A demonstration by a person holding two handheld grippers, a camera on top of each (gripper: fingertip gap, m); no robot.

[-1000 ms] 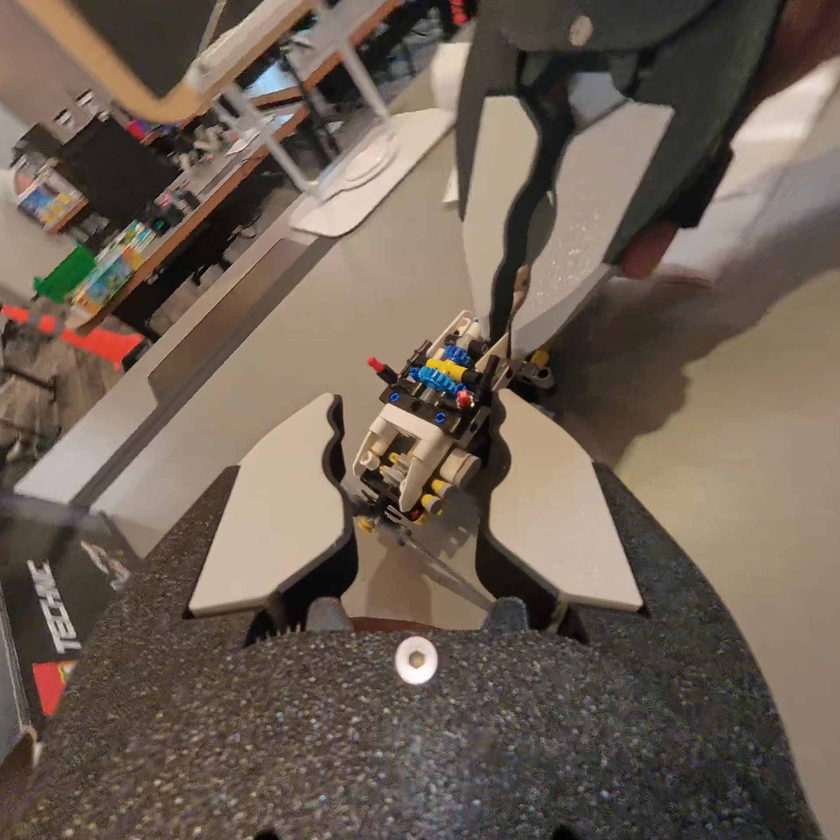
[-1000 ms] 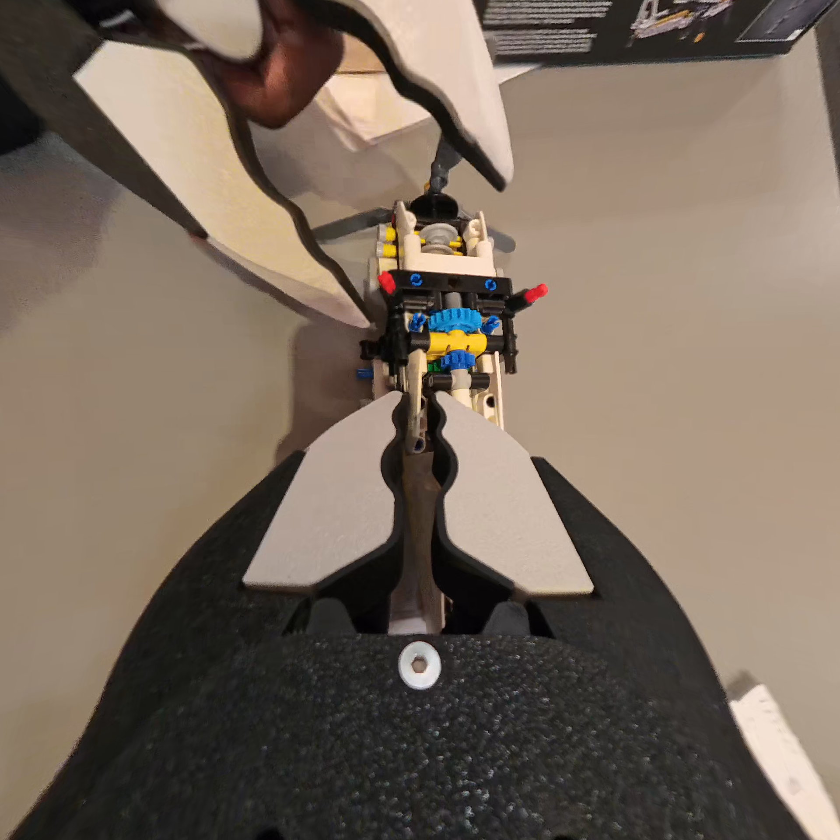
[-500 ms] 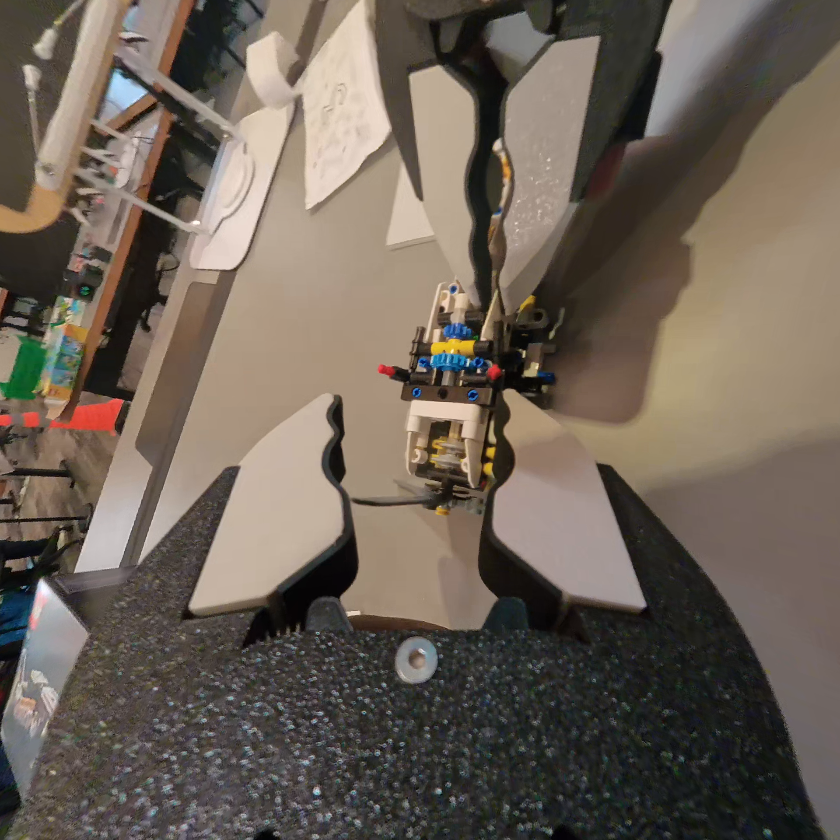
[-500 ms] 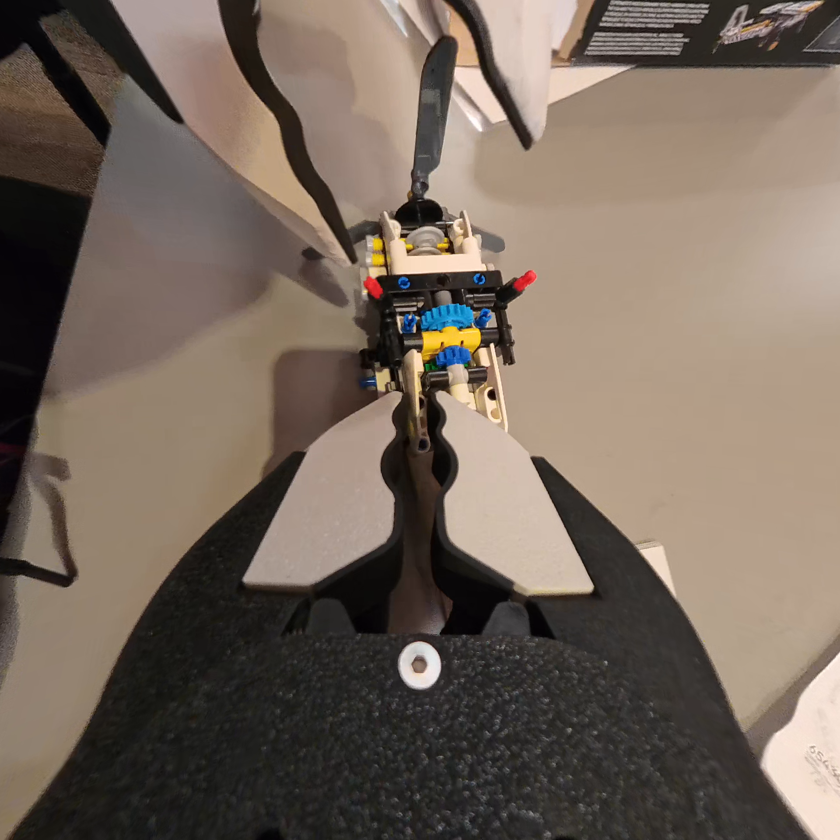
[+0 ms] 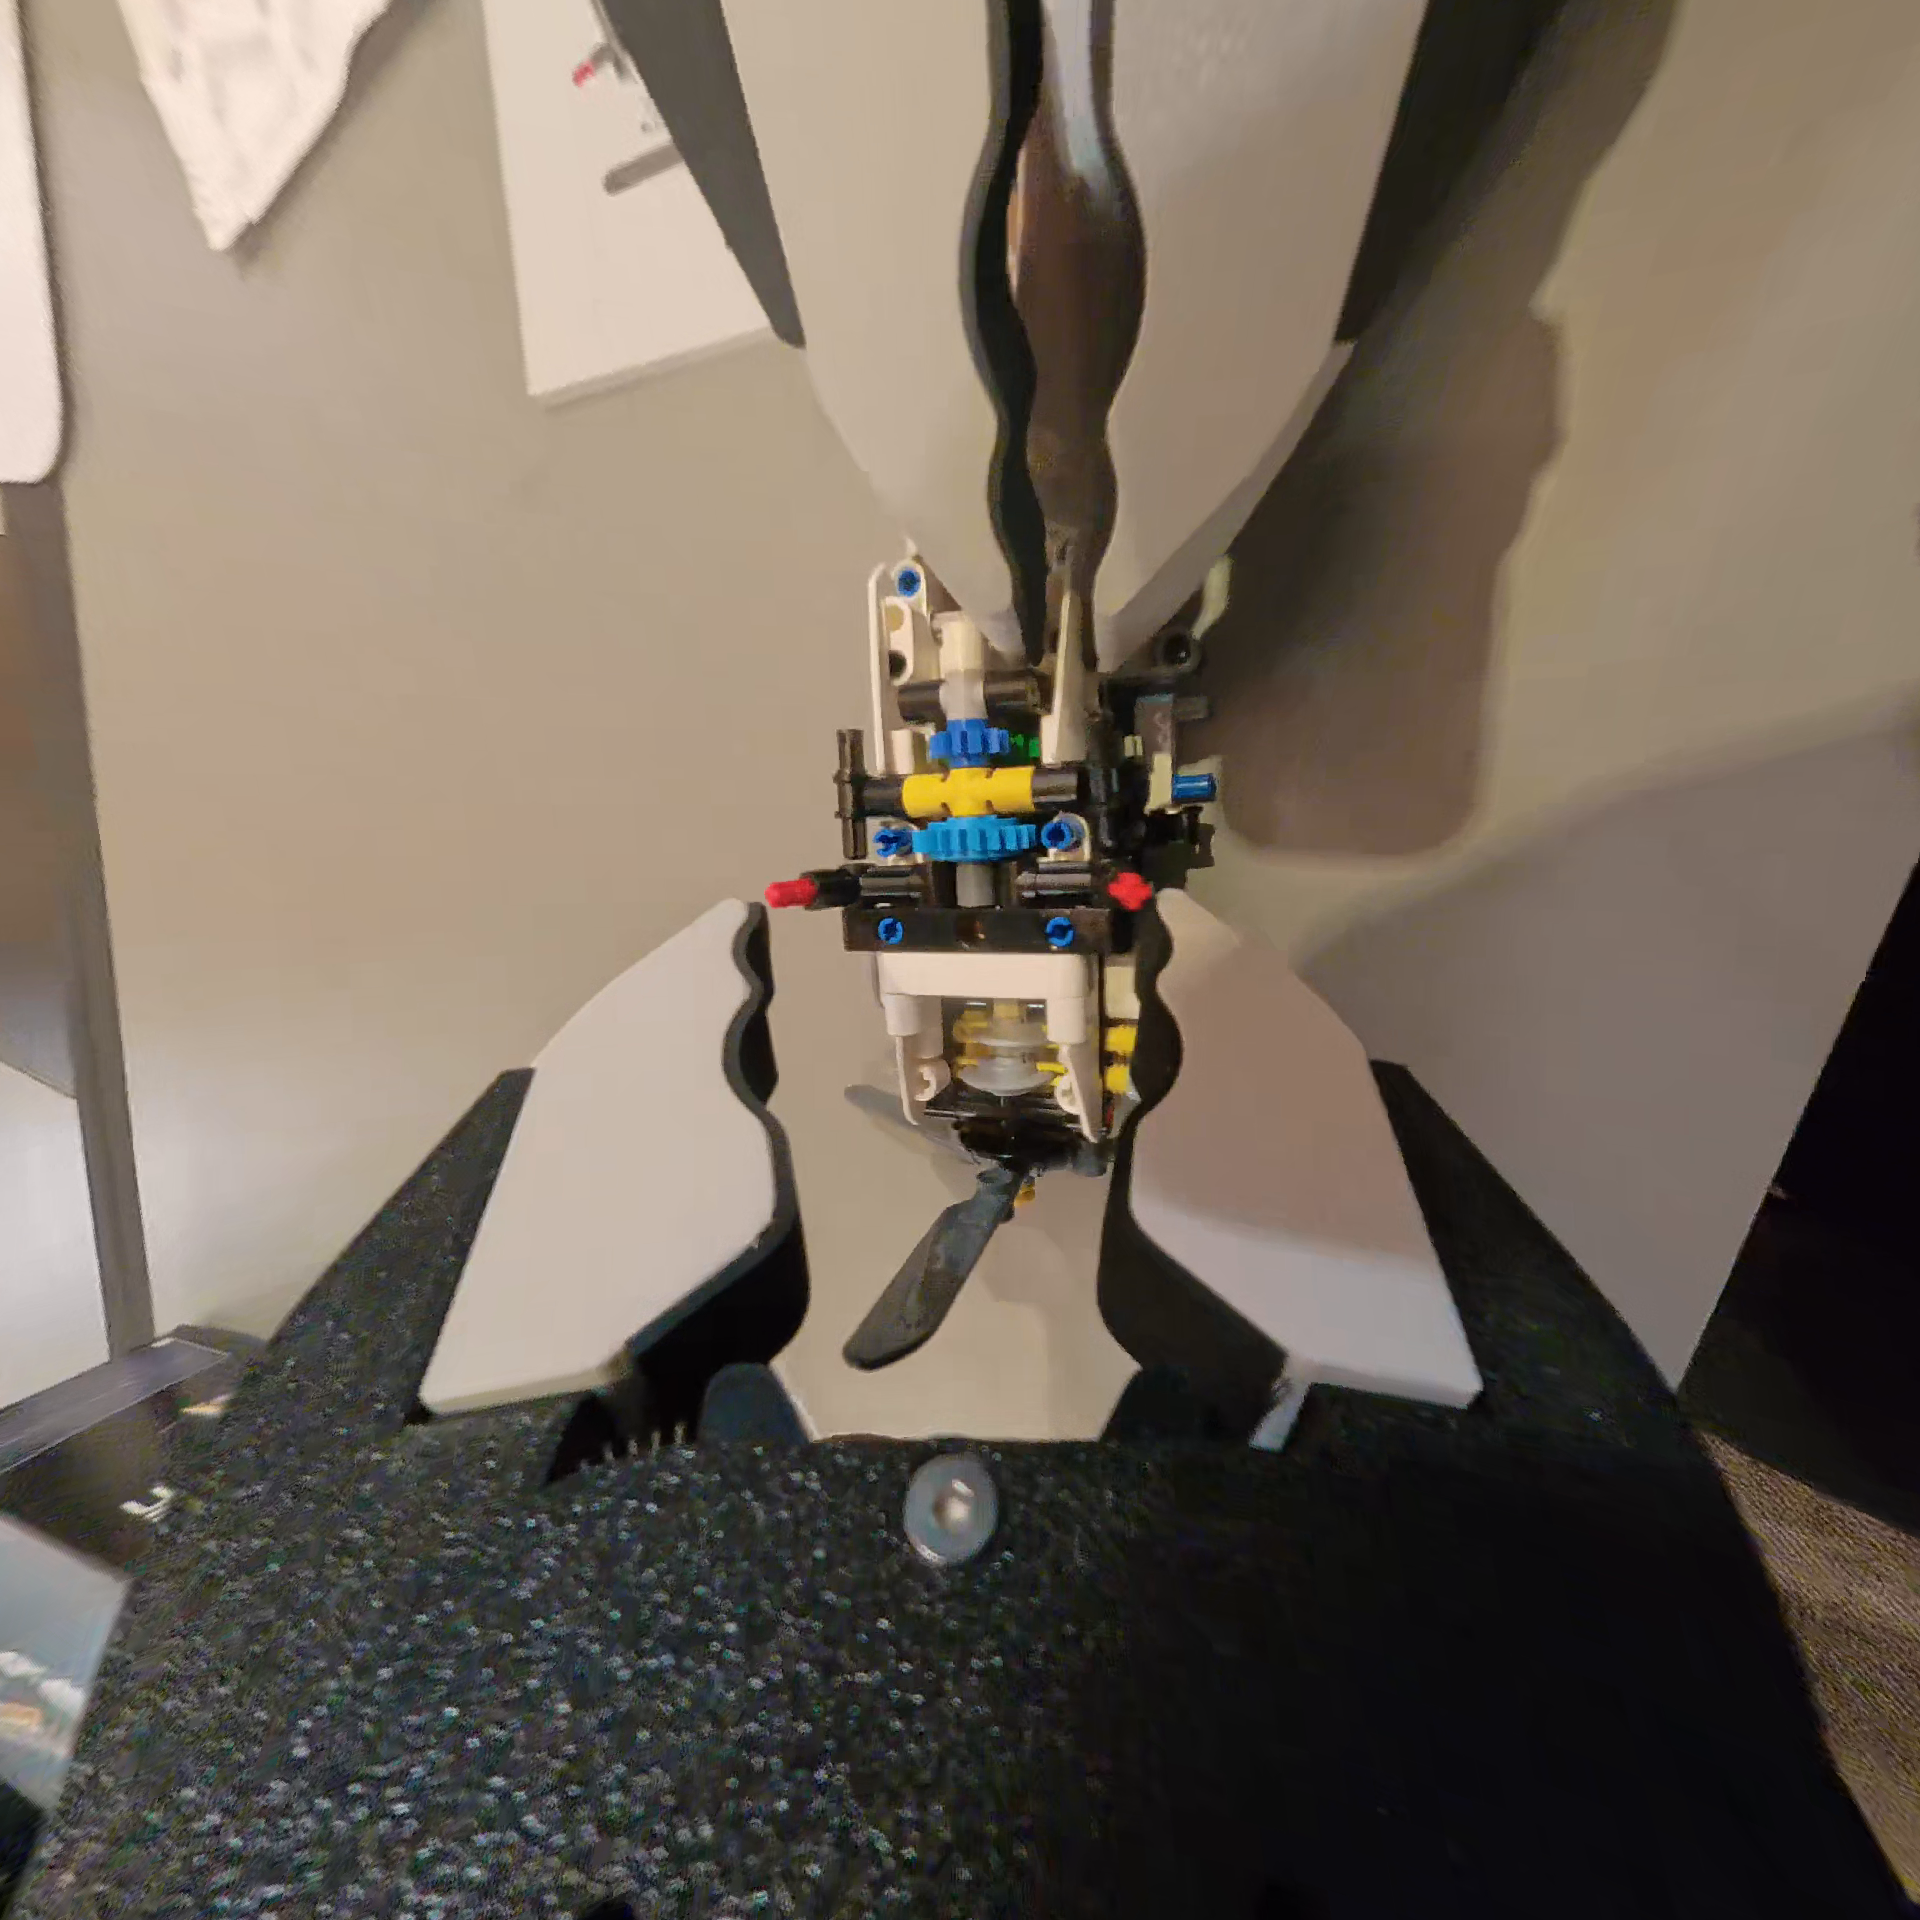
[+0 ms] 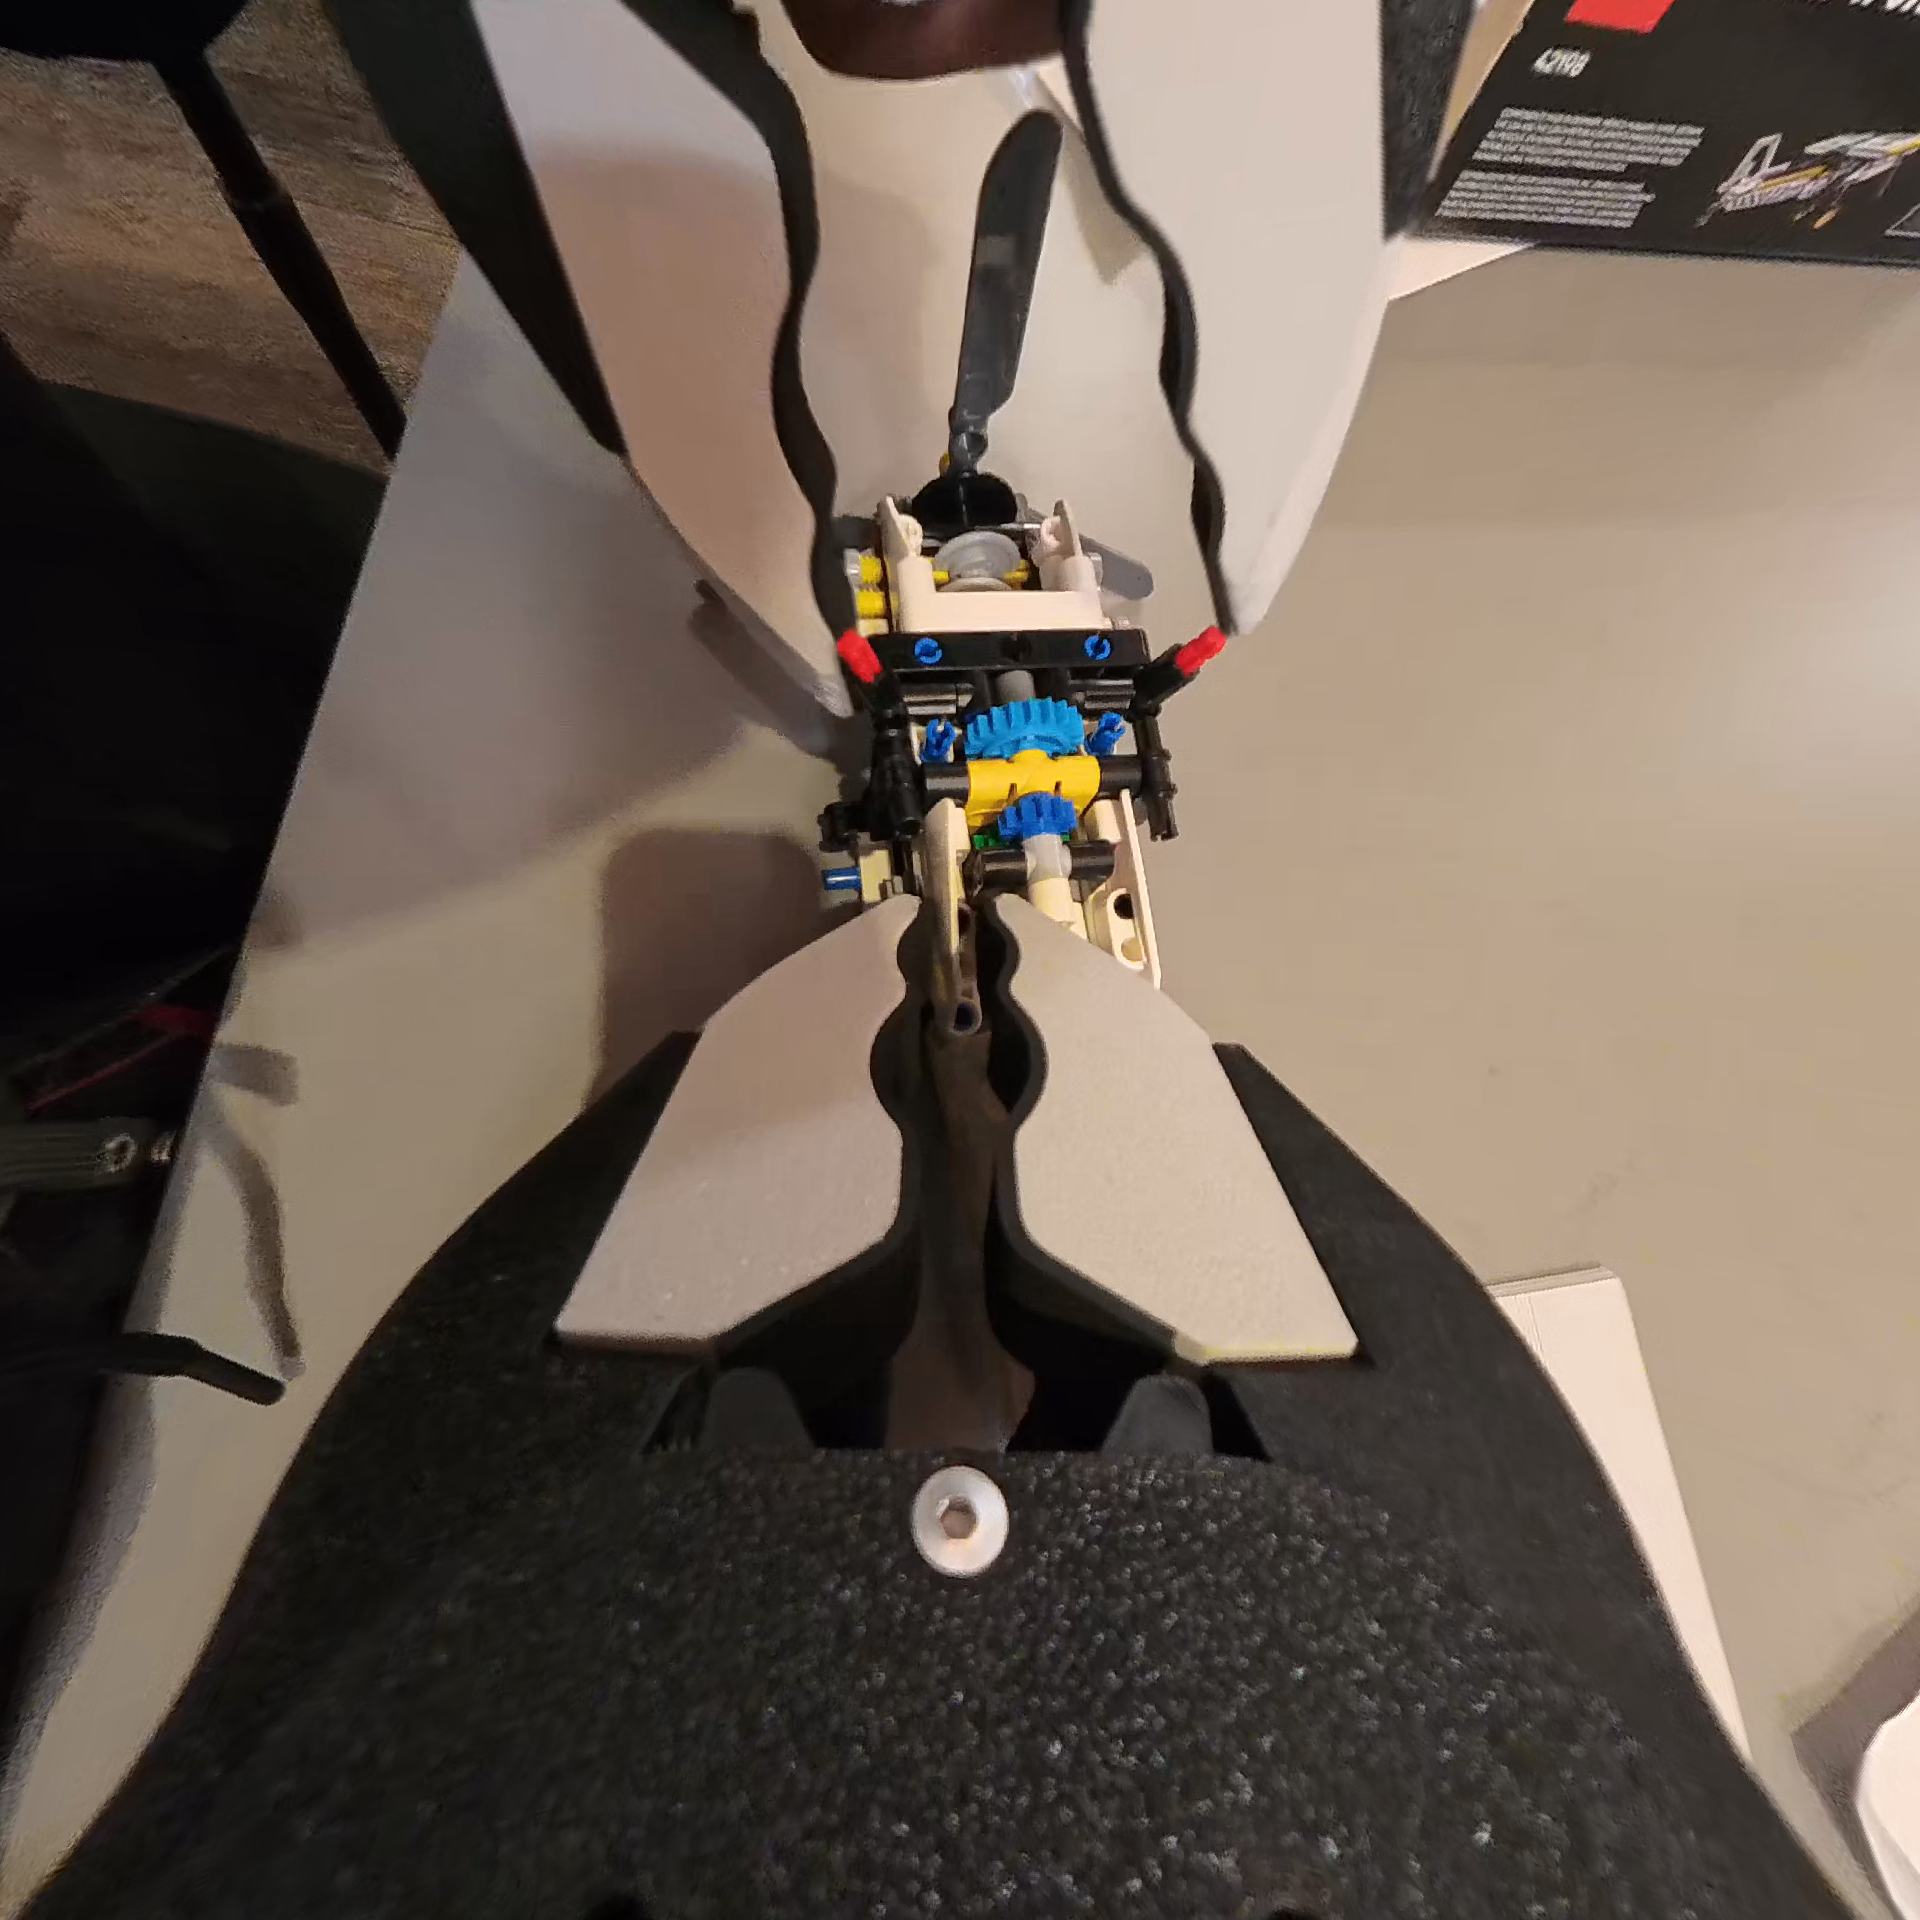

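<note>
A small building-brick model [image 6: 1023,748] with blue gears, a yellow connector, red pins and a white frame hovers over the grey table [image 6: 1507,831]. My right gripper [image 6: 961,914] is shut on a thin white beam at the model's rear end. It also shows in the left wrist view [image 5: 1049,592], closed on that beam. My left gripper [image 5: 956,914] is open around the model's [image 5: 977,821] front end. Its right finger [image 5: 1247,1039] lies against the model's side and the left finger [image 5: 644,1060] stands apart from it. A dark propeller blade [image 5: 925,1288] points back between the left fingers.
A black product box [image 6: 1662,135] stands at the far right of the table. White sheets [image 5: 623,208] lie beyond the model and a white booklet [image 6: 1590,1382] lies near the right gripper. The table edge and dark floor [image 6: 156,727] are at the left. Across from one pair of fingers to the other is roughly 5 cm.
My left gripper has swung round to face the model head-on and slid over its front end, jaws slightly wider. The right gripper keeps its hold on the beam.
</note>
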